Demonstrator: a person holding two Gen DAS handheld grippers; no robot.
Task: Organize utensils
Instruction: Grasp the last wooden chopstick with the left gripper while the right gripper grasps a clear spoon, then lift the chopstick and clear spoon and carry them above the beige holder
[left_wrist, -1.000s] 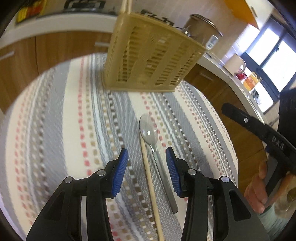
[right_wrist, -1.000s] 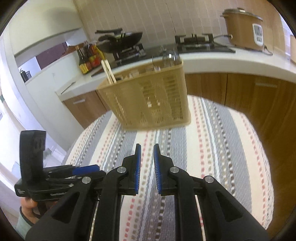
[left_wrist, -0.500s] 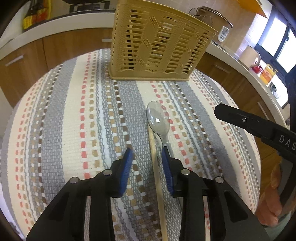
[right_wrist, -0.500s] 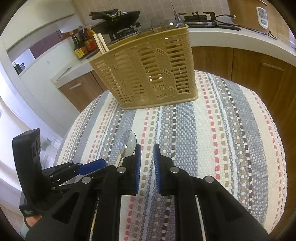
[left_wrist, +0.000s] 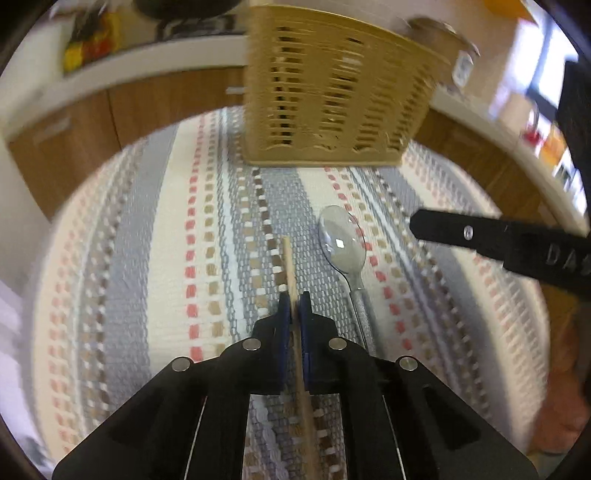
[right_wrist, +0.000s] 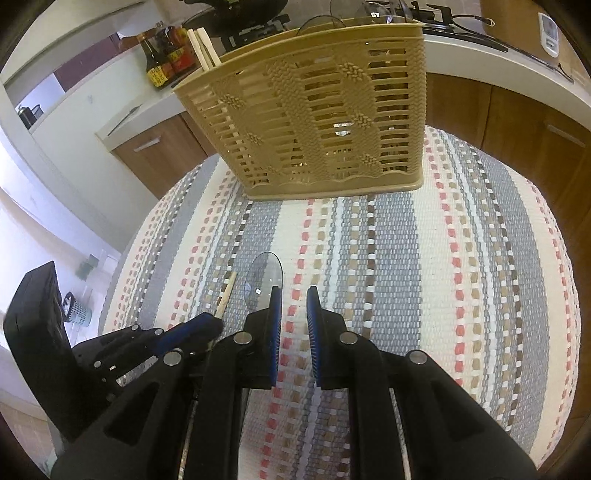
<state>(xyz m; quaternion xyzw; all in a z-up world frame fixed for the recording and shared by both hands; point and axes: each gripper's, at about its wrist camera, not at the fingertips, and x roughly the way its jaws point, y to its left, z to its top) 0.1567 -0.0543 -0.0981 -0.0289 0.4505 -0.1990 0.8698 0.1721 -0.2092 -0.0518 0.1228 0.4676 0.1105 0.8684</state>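
A wooden chopstick (left_wrist: 290, 266) lies on the striped cloth (right_wrist: 443, 258), and my left gripper (left_wrist: 294, 297) is closing on it, both blue pads pressing its sides. Just to its right lies a clear plastic spoon (left_wrist: 341, 240) with a grey handle. Behind both stands a tan slotted utensil basket (left_wrist: 332, 99). In the right wrist view my right gripper (right_wrist: 293, 295) is shut with nothing between its fingers, right beside the spoon (right_wrist: 264, 280). The chopstick (right_wrist: 226, 295) and left gripper (right_wrist: 207, 325) lie to its left. The basket (right_wrist: 314, 122) holds a pair of chopsticks (right_wrist: 203, 48).
The round table drops off on all sides, with wooden cabinets and a white counter behind. Sauce bottles (right_wrist: 166, 59) and a stove stand on the counter, a rice cooker (left_wrist: 443, 33) farther right. A person's hand (left_wrist: 565, 369) holds the right gripper's body (left_wrist: 517, 243).
My left jaws have closed from wide open onto the chopstick, leaving the spoon outside to the right. The right gripper has sunk and tipped down toward the cloth, bringing the spoon into its view.
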